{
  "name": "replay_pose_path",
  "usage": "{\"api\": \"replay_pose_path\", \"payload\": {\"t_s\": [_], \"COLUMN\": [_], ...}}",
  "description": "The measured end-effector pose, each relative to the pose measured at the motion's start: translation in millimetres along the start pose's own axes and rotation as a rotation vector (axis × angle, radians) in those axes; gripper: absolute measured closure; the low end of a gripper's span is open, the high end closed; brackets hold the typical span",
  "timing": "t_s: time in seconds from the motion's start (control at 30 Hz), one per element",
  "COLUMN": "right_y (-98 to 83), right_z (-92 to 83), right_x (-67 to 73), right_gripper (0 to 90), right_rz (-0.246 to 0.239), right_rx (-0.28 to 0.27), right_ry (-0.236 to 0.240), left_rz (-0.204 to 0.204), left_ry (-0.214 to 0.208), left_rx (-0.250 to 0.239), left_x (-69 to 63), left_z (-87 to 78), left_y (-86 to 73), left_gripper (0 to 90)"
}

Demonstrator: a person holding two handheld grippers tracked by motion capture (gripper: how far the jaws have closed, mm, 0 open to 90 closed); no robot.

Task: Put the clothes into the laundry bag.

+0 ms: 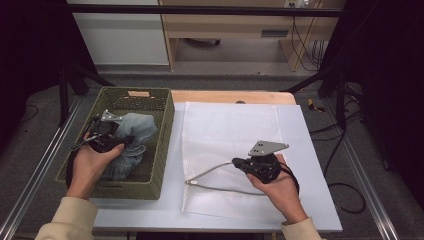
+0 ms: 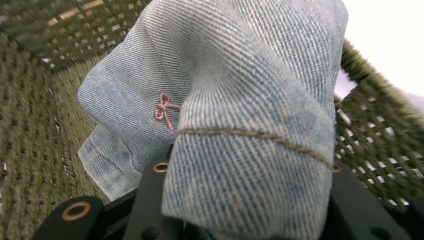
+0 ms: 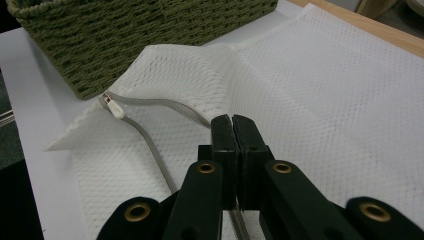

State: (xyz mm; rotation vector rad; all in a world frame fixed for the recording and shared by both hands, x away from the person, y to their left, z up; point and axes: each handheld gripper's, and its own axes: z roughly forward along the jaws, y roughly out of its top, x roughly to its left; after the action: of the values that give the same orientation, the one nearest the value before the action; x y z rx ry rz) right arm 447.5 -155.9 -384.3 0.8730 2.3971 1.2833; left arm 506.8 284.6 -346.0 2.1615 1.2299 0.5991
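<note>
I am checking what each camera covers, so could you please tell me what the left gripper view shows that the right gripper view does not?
Left gripper view alone: the denim, bunched over its black jaws, with tan stitching and a small pink bow, seen inside the basket.

Right gripper view alone: the white mesh bag, its zipper open with the pull near the basket, and the right gripper shut on the bag's edge, lifting it.

Both: the green woven basket, from inside in the first, from outside in the second.
</note>
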Motion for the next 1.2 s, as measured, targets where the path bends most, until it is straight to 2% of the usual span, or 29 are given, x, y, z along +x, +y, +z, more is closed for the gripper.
{"api": "replay_pose_path", "payload": {"t_s": [0.1,0.23,0.3,0.33,0.5,0.53,0.67,0.7,0.83,0.93,1.07,1.2], "right_y": [3.5,10.1,12.4,14.2,20.9,22.8,24.8,26.5,33.5,35.0,34.2,34.2], "right_z": [0.6,2.6,3.9,4.6,7.0,8.1,9.1,8.6,7.5,7.7,12.8,15.8], "right_x": [-0.8,-1.7,-3.6,-4.6,-8.2,-11.5,-14.0,-14.8,-14.2,-14.8,-16.2,-16.4], "right_gripper": [89.2,89.2,89.2,89.2,89.2,89.2,89.2,89.2,89.2,89.2,89.2,89.2], "right_rz": [-0.007,-0.029,-0.030,-0.030,-0.027,-0.015,-0.008,-0.008,-0.023,-0.020,-0.018,-0.017], "right_rx": [0.000,0.021,0.023,0.029,0.046,0.050,0.065,0.065,0.070,0.063,0.084,0.095], "right_ry": [0.002,0.019,0.029,0.034,0.051,0.072,0.087,0.108,0.116,0.118,0.118,0.121], "left_rz": [0.006,0.008,0.011,0.016,0.007,0.011,0.018,0.017,0.032,0.041,0.050,0.079], "left_ry": [0.001,0.002,0.000,0.003,0.011,0.014,0.014,0.014,0.015,0.016,0.020,0.013], "left_rx": [-0.021,-0.076,-0.079,-0.101,-0.135,-0.152,-0.186,-0.191,-0.230,-0.242,-0.257,-0.270], "left_x": [-0.7,-2.4,-2.9,-3.3,-2.0,-3.5,-7.4,-8.6,-13.8,-16.0,-22.2,-30.8], "left_z": [-4.2,-15.5,-17.1,-20.9,-27.0,-32.5,-41.5,-43.4,-53.8,-57.7,-62.7,-67.3], "left_y": [0.1,1.4,1.5,1.4,1.9,1.8,2.1,2.3,4.9,5.9,7.3,9.2], "left_gripper": [63.0,63.1,63.2,63.1,63.2,63.1,63.1,63.1,63.1,63.0,63.0,63.0]}}
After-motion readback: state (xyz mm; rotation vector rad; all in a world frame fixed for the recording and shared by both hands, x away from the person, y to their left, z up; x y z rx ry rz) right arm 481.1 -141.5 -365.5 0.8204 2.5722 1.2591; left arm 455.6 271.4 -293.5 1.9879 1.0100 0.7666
